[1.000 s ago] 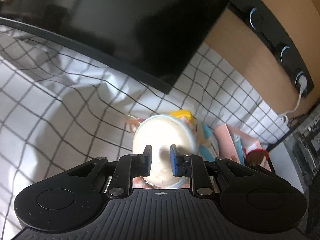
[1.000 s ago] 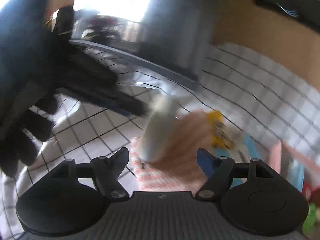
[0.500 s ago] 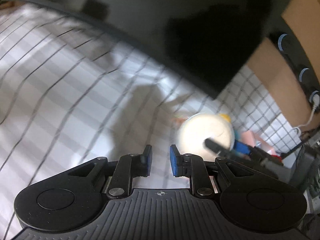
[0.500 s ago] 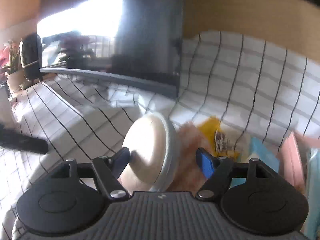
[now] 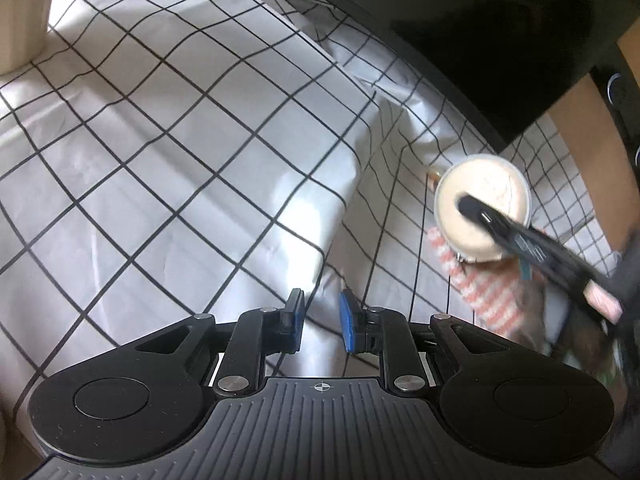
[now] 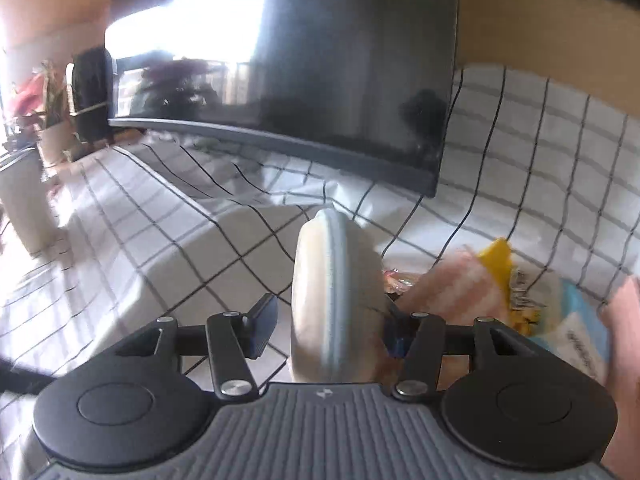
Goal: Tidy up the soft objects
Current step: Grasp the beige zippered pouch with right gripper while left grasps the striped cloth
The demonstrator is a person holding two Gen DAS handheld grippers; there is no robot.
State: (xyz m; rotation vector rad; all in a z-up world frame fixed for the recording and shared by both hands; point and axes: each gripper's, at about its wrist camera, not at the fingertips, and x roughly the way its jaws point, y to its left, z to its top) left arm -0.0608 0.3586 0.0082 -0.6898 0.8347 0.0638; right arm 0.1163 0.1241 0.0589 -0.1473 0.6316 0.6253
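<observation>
Two grippers were in view. Right gripper (image 6: 326, 326) had its jaws just closing around a cream round pouch (image 6: 334, 300) that stood on edge between them; the right finger seemed against its far face, while the left finger (image 6: 262, 326) stood a little clear of it, so no firm hold could be called. Standing on edge, the pouch likely offered its narrow width to the jaws. Beyond the fingers lay a striped cloth (image 5: 490, 296) on the checked sheet (image 5: 168, 152). Left gripper (image 5: 320, 322) was nearly closed, empty, pouch well off to its right.
</observation>
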